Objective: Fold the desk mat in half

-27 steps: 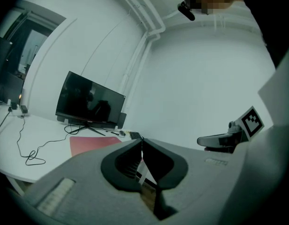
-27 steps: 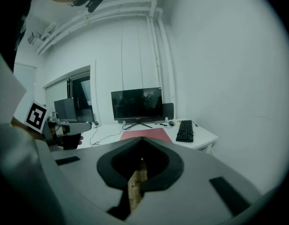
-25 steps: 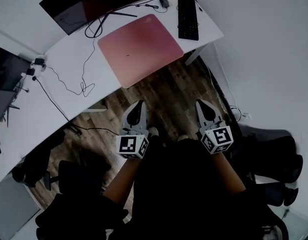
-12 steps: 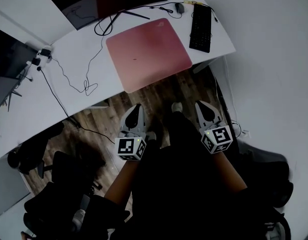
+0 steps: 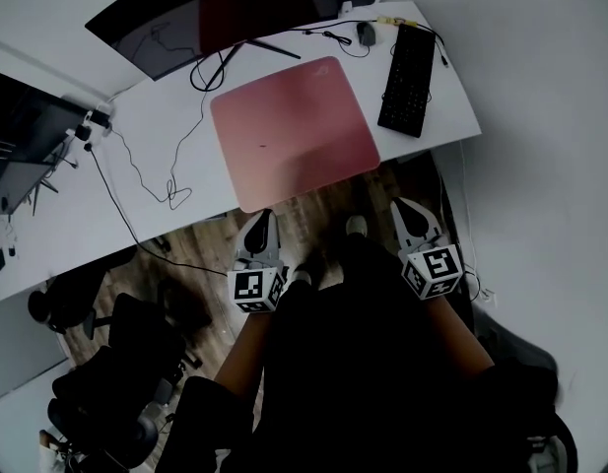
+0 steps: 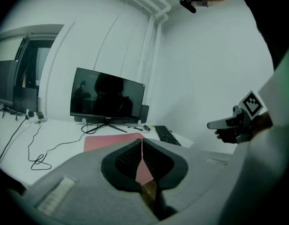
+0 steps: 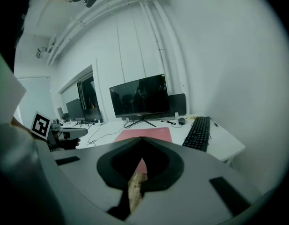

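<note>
Both grippers have closed in on the desk since a second ago. The strip of wooden floor that lay between their tips and the desk's near edge has shrunk, almost to nothing on the left, and the person has stepped in behind them.

Nearest, the person's dark-clothed legs fill the bottom of the head view. One shoe shows on the wooden floor between the two grippers. The left gripper has its jaws pressed together with nothing between them, and its tip is just short of the desk mat's near corner. The right gripper is likewise closed on nothing. It is held over the floor short of the desk's near edge, in front of the keyboard and apart from the mat. A black office chair stands on the floor off to the left.

The pink desk mat lies flat and unfolded on the white desk. One side runs along the near edge and its near-left corner reaches that edge. Just right of it, toward the desk's right end, lies a black keyboard, not touching the mat. A loose black cable trails across the desk left of the mat.

Behind the mat, a dark monitor stands along the far edge, its stand foot just beyond the mat's far side. A mouse sits near the far right corner, beside the keyboard's far end. A second monitor stands at the desk's left end.
</note>
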